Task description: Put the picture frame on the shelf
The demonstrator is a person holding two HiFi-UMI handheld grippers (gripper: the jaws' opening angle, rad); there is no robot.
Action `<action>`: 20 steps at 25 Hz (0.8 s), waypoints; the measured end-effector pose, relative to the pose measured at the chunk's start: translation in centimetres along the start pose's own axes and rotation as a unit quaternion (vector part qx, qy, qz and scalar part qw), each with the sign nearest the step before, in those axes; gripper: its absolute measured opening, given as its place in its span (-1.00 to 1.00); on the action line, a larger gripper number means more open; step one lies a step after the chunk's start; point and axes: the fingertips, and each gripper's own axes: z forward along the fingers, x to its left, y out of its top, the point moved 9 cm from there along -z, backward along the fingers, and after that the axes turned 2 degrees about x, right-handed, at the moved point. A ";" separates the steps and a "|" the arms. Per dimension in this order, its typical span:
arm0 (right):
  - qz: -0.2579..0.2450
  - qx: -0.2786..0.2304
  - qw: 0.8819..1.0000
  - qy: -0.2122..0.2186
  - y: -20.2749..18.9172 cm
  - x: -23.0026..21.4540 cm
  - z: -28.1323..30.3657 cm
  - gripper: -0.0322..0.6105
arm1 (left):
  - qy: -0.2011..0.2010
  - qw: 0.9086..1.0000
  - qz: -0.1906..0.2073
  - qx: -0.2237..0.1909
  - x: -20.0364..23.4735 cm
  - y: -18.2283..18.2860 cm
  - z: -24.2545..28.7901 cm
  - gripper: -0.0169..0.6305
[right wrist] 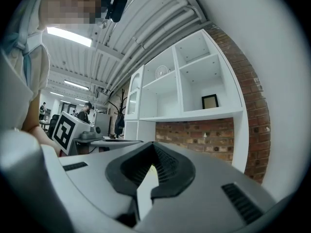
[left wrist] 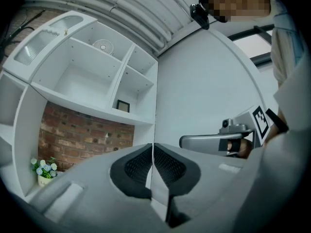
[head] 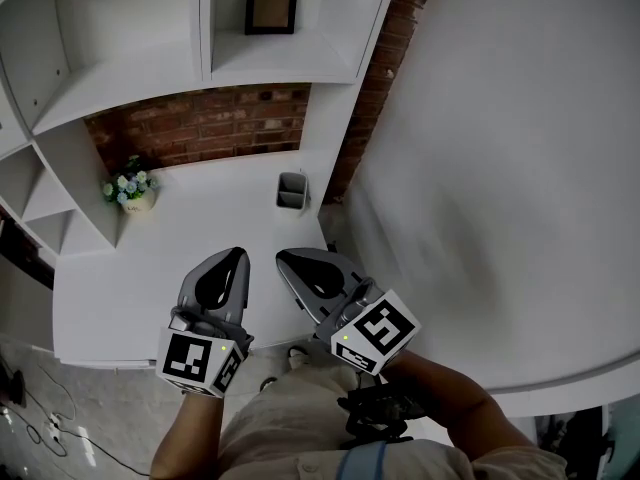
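While the person holds both tools level above the near edge of a white desk [head: 120,298], the left hand-held gripper [head: 235,258] and the right hand-held gripper [head: 290,263] sit side by side, close together but apart, both pointing toward the back wall. In the left gripper view, the left hand-held gripper [left wrist: 153,164] has its two dark ribbed pads pressed together with nothing between them. In the right gripper view, the right hand-held gripper [right wrist: 154,166] also has its jaws closed on nothing.

The picture frame [head: 272,3], dark-edged with a brownish centre, stands upright in a compartment of the white shelf [head: 280,68] above the desk, well away from both tools. It shows small in the left gripper view [left wrist: 123,105] and in the right gripper view [right wrist: 210,101].

Below the shelf is a red brick wall [head: 210,123]. A small flower pot [head: 130,190] with pale blooms sits at the desk's back left, and a grey container [head: 292,190] stands near the back right.
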 end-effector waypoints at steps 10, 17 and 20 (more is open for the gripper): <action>-0.009 0.000 1.000 0.000 0.8 0.4 0.3 -0.86 | -0.015 1.000 0.000 -0.012 -0.3 0.7 0.2 -0.88; -0.023 0.004 1.000 0.005 1.2 1.0 0.8 -0.86 | -0.014 1.000 -0.005 -0.017 0.1 0.8 -0.1 -0.88; -0.025 0.009 1.000 0.007 1.1 1.0 1.0 -0.86 | -0.011 1.000 -0.008 -0.019 0.2 0.7 -0.3 -0.88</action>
